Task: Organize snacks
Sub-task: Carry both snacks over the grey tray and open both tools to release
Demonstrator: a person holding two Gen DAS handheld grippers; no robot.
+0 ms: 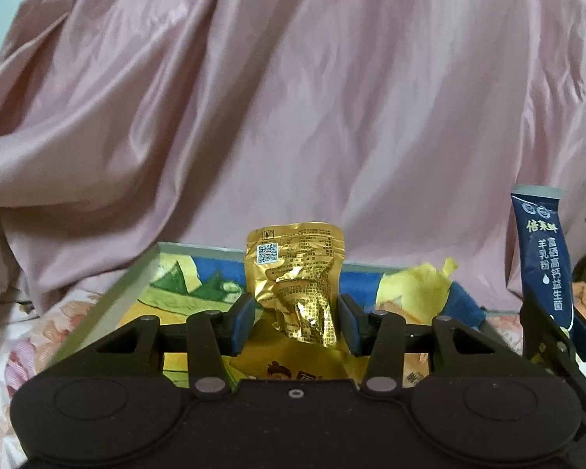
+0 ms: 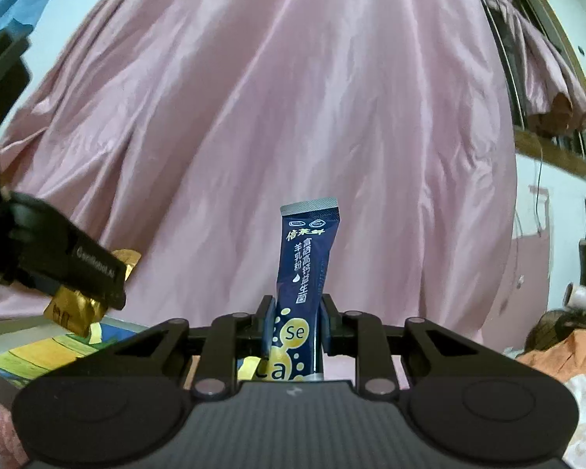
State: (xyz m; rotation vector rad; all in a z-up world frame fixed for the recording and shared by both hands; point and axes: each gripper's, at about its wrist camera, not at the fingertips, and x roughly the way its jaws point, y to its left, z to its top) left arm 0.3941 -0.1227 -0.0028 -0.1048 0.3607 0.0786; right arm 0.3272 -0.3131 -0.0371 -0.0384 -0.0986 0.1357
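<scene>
Both claws are loaded and mid-carry. The left gripper point(image 1: 296, 322) stands half-open around a crinkled gold foil snack pouch point(image 1: 295, 279), above a shallow tray with a colourful printed base point(image 1: 136, 277). The right gripper point(image 2: 296, 326) pinches a slim dark-blue powder stick sachet point(image 2: 302, 269) upright. Neither is set down yet, so sorting looks unfinished.

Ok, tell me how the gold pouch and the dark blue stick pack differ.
The gold pouch is wide, crinkled foil; the blue stick pack is narrow, long and smooth. The pouch shows small black print and a QR code; the stick pack shows white characters and yellow dots. The pouch sits in the left hand-held gripper; the stick pack is pinched in the right hand-held gripper. Both stand roughly upright, sealed.
</scene>
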